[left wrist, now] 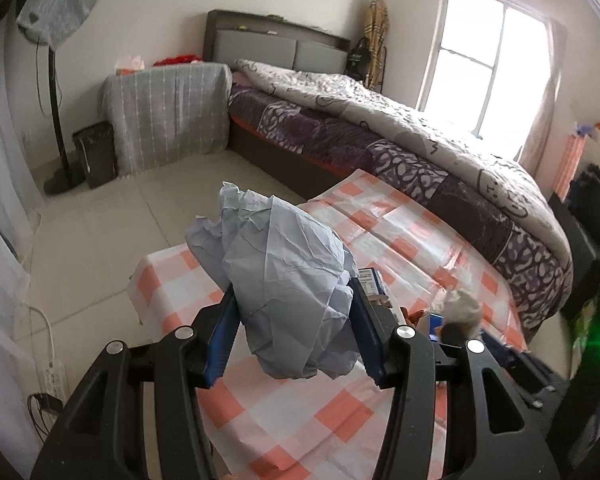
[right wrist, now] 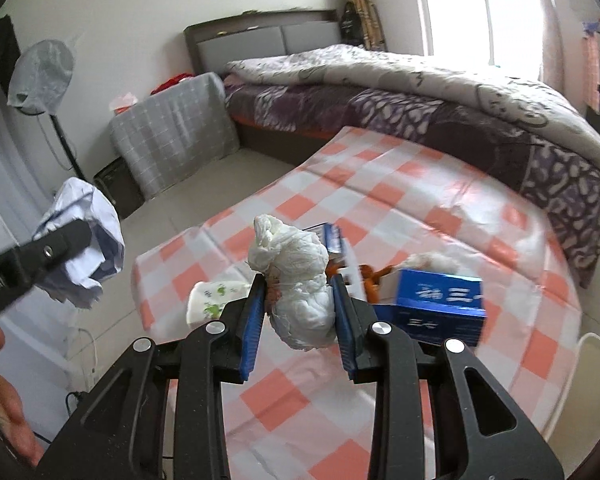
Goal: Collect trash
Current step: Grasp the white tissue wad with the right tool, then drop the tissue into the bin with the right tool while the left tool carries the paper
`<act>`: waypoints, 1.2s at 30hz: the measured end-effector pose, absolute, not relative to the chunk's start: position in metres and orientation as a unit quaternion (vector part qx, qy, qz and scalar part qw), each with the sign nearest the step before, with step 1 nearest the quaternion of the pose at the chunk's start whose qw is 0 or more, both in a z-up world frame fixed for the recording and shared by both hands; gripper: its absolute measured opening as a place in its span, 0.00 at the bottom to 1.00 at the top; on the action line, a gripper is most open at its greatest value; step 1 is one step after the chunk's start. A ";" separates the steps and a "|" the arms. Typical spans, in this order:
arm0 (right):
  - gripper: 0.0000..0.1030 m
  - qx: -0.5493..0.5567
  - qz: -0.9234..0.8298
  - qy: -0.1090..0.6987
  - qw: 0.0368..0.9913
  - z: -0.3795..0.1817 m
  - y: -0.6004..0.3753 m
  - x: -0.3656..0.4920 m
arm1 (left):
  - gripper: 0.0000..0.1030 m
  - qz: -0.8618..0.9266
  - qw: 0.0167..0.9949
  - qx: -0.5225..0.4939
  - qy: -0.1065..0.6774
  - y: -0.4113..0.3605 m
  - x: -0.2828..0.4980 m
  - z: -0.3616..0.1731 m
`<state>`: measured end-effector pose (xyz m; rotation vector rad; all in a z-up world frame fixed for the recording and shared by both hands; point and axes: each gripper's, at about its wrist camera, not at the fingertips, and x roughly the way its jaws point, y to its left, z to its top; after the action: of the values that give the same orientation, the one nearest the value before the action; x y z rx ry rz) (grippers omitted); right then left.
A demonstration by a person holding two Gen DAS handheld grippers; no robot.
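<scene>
Home bedroom: made bed (left wrist: 400, 128), standing fan (left wrist: 58, 4), window (left wrist: 488, 52).

The left gripper (left wrist: 294, 312) points downward, its blue pads (left wrist: 222, 336) pressed against a ball of crumpled paper (left wrist: 284, 280). The right gripper (right wrist: 300, 304) tilts down too, pads squeezing a white tissue wad (right wrist: 296, 280).

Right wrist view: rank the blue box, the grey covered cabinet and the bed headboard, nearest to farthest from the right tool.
1. Blue box: on the checked table, just right of the right tool, which grips a white wad.
2. Grey covered cabinet: on the floor beyond the table, upper left.
3. Bed headboard: against the back wall, farthest.
</scene>
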<state>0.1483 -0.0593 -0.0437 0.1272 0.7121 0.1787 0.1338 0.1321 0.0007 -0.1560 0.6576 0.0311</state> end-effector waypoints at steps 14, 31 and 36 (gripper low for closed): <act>0.30 0.085 0.031 0.345 0.934 -0.032 -0.120 0.129 | 0.51 -0.027 0.948 -0.020 0.316 0.063 0.128 -0.006; 0.31 0.154 -0.099 0.354 0.917 -0.032 -0.227 0.096 | 0.51 -0.084 0.944 0.013 0.318 -0.013 0.124 -0.013; 0.33 0.185 -0.165 0.369 0.896 -0.041 -0.275 0.079 | 0.51 -0.107 0.941 0.018 0.321 -0.037 0.123 -0.016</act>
<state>0.0791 -0.2753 -0.0413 0.3827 0.7649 -0.3414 0.1231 -0.0372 -0.0155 0.0369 0.6549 -0.2188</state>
